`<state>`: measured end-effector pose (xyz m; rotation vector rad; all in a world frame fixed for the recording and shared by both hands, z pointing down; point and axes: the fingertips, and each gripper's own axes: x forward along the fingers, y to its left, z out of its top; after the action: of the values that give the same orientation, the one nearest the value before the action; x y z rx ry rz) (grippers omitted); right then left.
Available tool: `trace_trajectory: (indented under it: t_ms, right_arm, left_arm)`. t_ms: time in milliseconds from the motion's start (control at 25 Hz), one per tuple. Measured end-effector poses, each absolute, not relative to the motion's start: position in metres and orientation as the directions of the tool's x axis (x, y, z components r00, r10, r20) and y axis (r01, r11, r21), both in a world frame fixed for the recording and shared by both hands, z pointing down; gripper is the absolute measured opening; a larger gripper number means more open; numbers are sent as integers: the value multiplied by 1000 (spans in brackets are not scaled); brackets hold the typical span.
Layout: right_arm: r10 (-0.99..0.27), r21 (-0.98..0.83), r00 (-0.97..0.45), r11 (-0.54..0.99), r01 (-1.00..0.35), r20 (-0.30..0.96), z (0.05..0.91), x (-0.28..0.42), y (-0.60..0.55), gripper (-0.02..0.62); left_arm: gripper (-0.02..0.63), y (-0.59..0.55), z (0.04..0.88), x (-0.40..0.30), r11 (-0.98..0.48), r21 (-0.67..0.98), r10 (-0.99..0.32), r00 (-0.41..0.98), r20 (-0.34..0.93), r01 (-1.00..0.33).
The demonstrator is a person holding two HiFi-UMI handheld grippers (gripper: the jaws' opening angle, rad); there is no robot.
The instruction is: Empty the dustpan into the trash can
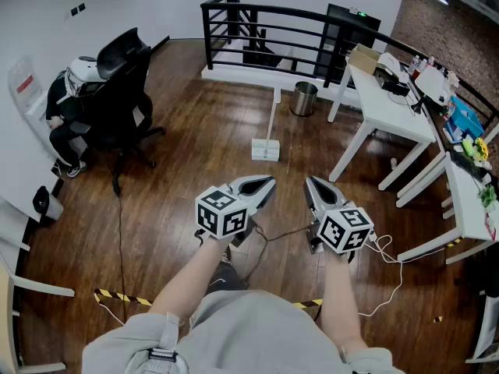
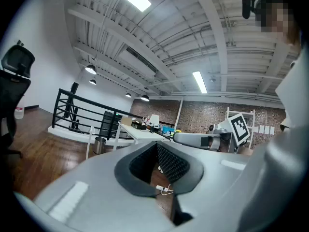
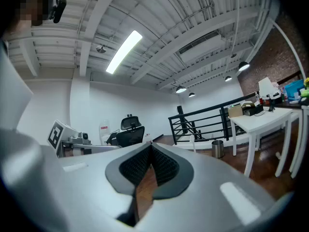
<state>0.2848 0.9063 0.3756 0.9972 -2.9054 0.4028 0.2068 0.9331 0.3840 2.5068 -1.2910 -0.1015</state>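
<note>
A white dustpan [image 1: 265, 149] with a long upright handle stands on the wooden floor ahead of me. Just behind it to the right is a round metal trash can [image 1: 304, 98]. My left gripper [image 1: 265, 184] and right gripper [image 1: 311, 184] are held side by side at waist height, pointing forward, well short of the dustpan. Both are shut with nothing between the pads. In the left gripper view the left gripper [image 2: 157, 146] has the trash can [image 2: 99, 145] far off to its left. In the right gripper view the right gripper [image 3: 150, 149] has the trash can [image 3: 217, 149] to its right.
White tables [image 1: 390, 111] loaded with items stand at the right, and a black railing [image 1: 265, 29] runs behind the can. A black office chair [image 1: 121, 92] is at the left, with what seems a seated figure in dark clothes beside it. Cables [image 1: 386, 249] and striped tape [image 1: 117, 296] lie on the floor.
</note>
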Motion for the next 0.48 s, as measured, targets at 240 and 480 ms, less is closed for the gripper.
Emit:
trace_trajectory:
  t_ms: [240, 480]
  right_arm:
    - [-604, -236, -789, 755, -611, 110, 387, 227, 836, 0]
    - [-656, -203, -747, 721, -663, 110, 390, 157, 740, 0]
  left_arm:
    - [2, 859, 398, 145, -547, 316, -798, 597, 83, -775]
    - [2, 765, 407, 67, -572, 315, -776, 624, 91, -757]
